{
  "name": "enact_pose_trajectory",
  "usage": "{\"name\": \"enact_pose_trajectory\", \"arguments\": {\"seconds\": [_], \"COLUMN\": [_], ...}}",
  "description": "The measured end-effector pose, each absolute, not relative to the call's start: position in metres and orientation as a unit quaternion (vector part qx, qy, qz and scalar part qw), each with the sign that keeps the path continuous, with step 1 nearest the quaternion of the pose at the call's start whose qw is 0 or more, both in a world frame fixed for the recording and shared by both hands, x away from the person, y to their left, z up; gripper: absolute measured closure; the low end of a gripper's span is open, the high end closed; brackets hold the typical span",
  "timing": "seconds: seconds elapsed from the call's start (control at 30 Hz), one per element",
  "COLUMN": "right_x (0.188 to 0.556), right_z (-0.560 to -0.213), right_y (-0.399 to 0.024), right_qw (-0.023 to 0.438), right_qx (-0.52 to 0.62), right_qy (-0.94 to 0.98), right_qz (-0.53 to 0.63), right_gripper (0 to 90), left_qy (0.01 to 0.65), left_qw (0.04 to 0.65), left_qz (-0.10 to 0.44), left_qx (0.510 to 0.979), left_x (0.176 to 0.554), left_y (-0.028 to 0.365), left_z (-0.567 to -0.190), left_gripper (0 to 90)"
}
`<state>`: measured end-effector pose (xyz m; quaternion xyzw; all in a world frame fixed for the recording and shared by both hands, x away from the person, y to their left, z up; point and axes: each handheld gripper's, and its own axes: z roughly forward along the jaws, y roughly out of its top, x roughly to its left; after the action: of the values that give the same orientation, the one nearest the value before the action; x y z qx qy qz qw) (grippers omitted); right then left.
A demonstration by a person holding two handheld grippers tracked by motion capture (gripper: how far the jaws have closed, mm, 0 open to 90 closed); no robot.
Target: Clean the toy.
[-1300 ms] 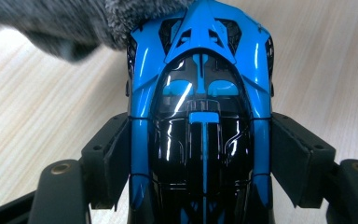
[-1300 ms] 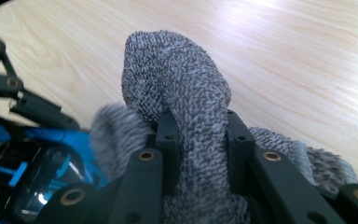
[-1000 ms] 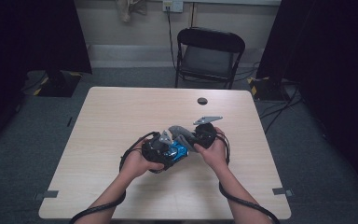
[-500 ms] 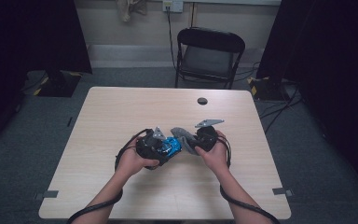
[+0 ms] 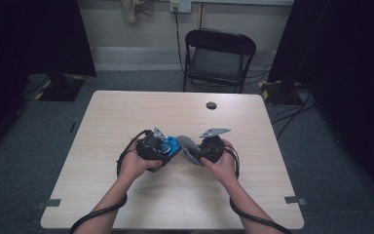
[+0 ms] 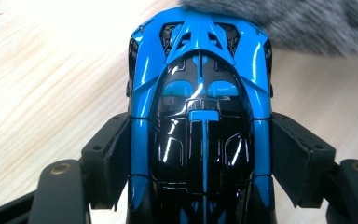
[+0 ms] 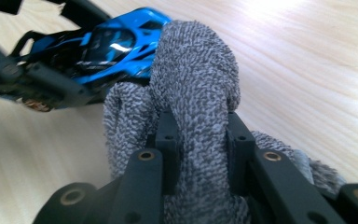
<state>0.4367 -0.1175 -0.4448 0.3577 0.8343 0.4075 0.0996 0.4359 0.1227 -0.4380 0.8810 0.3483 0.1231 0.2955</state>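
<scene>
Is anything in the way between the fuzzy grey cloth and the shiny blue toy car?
Nothing visible: the grey terry cloth in the right gripper already presses against the blue and black toy car clamped in the left gripper.

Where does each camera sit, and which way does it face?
High view: above the table, looking forward and down; forearms, left gripper, right gripper.
Left gripper view: on the left gripper, along its jaws clamping the car.
Right gripper view: on the right gripper, along jaws pinching the cloth.
Shared: car and cloth, touching.
</scene>
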Motion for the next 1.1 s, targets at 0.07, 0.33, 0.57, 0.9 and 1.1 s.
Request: {"name": "enact_pose_trajectory", "arguments": {"seconds": [0.07,0.33,0.57,0.9,1.1], "right_x": [0.435,0.425,0.434,0.459,0.468], "right_z": [-0.446,-0.447,-0.438,-0.422,-0.414], "right_y": [-0.117,-0.118,-0.139,-0.157,-0.155], "right_qw": [0.092,0.076,0.094,0.123,0.132], "right_qx": [0.354,0.344,0.370,0.409,0.416], "right_qy": [0.835,0.838,0.821,0.803,0.800], "right_qz": [0.411,0.417,0.425,0.415,0.412], "right_gripper": [72.5,72.4,72.4,72.4,72.4], "left_qy": [0.354,0.365,0.345,0.307,0.292], "left_qw": [0.297,0.298,0.306,0.309,0.312], "left_qz": [0.124,0.127,0.121,0.106,0.098], "left_qx": [0.878,0.873,0.879,0.894,0.899], "left_x": [0.438,0.440,0.431,0.420,0.416], "left_y": [0.125,0.134,0.130,0.109,0.098], "left_z": [-0.438,-0.436,-0.428,-0.425,-0.431], "left_gripper": [28.0,28.0,28.0,28.0,28.0]}}
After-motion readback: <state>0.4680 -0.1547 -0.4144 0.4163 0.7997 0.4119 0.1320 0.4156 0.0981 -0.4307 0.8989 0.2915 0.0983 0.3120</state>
